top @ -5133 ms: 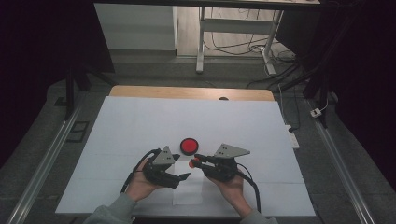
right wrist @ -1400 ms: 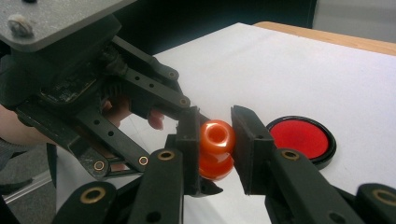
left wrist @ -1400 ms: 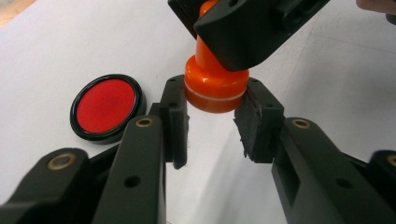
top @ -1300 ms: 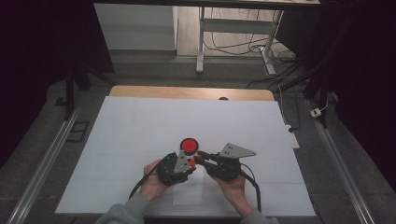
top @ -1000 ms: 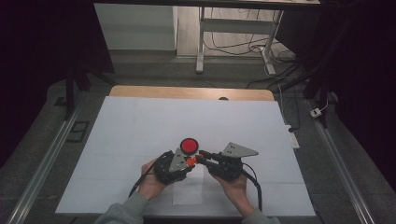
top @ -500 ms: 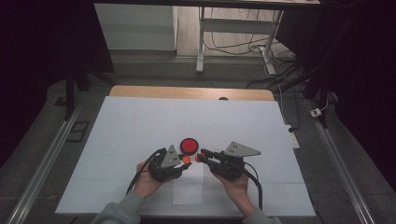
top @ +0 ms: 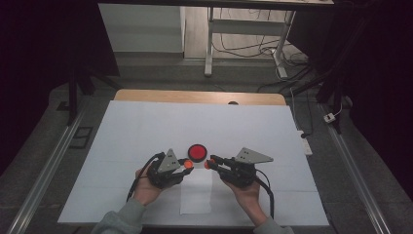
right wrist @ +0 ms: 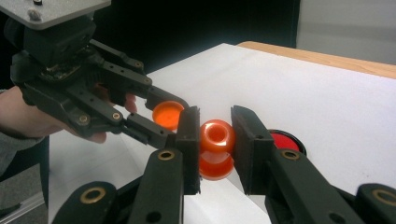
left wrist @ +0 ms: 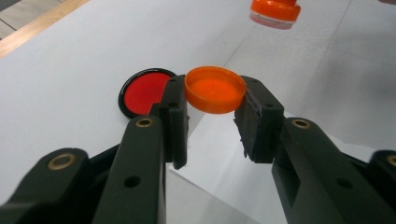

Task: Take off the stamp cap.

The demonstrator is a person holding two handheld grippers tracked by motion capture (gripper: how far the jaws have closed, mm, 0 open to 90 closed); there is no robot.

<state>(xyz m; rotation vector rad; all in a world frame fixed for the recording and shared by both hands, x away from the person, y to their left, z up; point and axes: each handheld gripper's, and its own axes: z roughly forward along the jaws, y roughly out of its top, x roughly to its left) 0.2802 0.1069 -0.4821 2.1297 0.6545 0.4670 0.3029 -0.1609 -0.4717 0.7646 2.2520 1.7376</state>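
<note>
Dim room, brightly lit white table, sharp gripper views.

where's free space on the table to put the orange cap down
Crowded at the near middle: left claw with the orange cap, right claw with the orange bottle, red disc. Bare white sheet beyond the disc and out to both side edges.
</note>
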